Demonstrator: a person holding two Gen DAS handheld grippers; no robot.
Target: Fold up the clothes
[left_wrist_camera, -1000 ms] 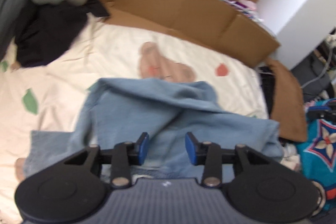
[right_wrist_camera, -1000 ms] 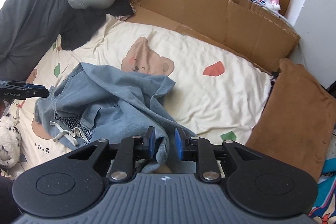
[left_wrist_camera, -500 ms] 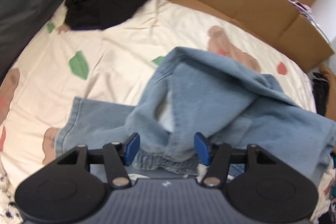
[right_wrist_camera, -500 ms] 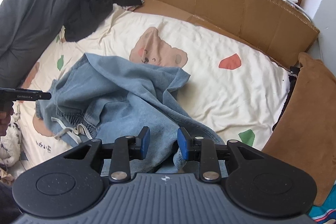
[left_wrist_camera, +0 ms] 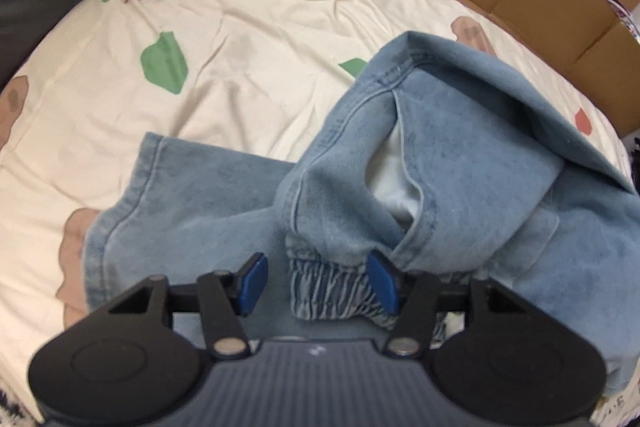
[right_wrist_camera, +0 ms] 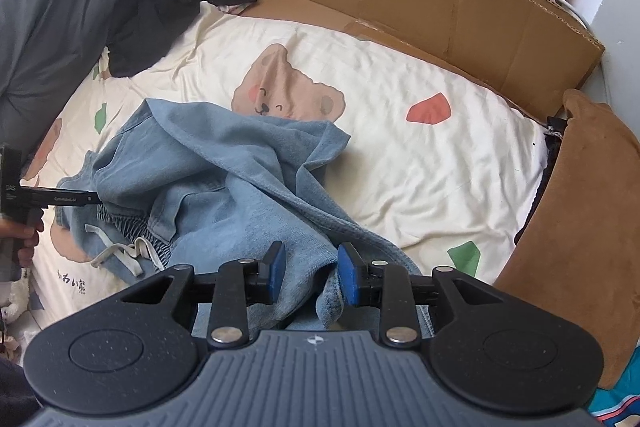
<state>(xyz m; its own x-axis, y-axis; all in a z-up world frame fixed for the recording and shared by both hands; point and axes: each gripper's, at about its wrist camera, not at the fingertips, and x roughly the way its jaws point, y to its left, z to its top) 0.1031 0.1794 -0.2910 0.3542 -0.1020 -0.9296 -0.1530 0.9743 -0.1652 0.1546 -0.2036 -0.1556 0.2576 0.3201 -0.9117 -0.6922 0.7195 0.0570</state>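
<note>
Nothing's folded yet: your light-blue denim jeans (right_wrist_camera: 208, 179) lie crumpled on the bed under both claws. Left claw (left_wrist_camera: 316, 279) hangs half-open over the waistband, right claw (right_wrist_camera: 308, 275) narrower, straddling a loose fold, gripping nothing.

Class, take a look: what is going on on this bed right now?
A person holds a gripper in each hand over crumpled blue jeans lying unfolded on a cream bedsheet. The left gripper is open, its fingers either side of the elastic waistband. The right gripper is also open, with a fold of denim between its fingers. Nothing is gripped yet.
</note>
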